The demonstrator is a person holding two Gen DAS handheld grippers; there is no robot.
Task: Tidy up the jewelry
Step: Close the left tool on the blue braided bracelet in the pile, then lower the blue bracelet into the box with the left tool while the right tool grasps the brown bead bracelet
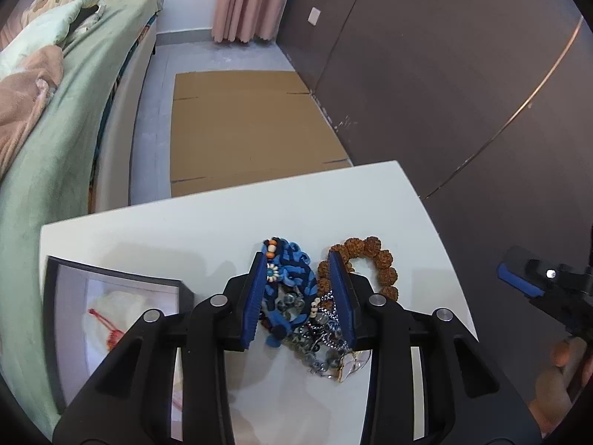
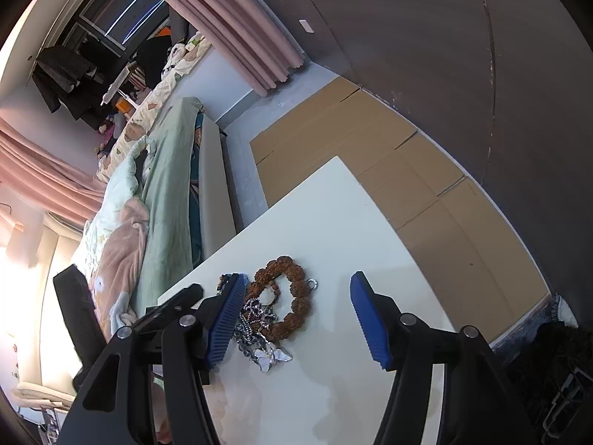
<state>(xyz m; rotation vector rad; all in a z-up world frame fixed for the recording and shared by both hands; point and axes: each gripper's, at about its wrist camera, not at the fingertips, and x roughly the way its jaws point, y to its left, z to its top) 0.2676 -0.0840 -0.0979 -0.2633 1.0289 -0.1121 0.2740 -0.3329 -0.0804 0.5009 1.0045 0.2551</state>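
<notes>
White worktop (image 1: 185, 237); blue-and-black knotted cord bracelet (image 1: 287, 274), orange and white beads; reddish-brown seed-bead bracelet (image 2: 292, 289); silver chain necklace (image 2: 252, 319); green bed sheet (image 1: 55, 148), frame left; pink curtain (image 1: 248, 0), top.

Jewelry pile (image 1: 307, 319) is lying on worktop (image 1: 185, 237), bead bracelet (image 1: 374, 263) touching its right side, box (image 1: 111, 319) sitting left, w/ bed (image 1: 55, 148) beyond.

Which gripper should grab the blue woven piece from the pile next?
Left. The left gripper already straddles the blue woven piece, open; the right gripper sits around the brown bead bracelet.
</notes>
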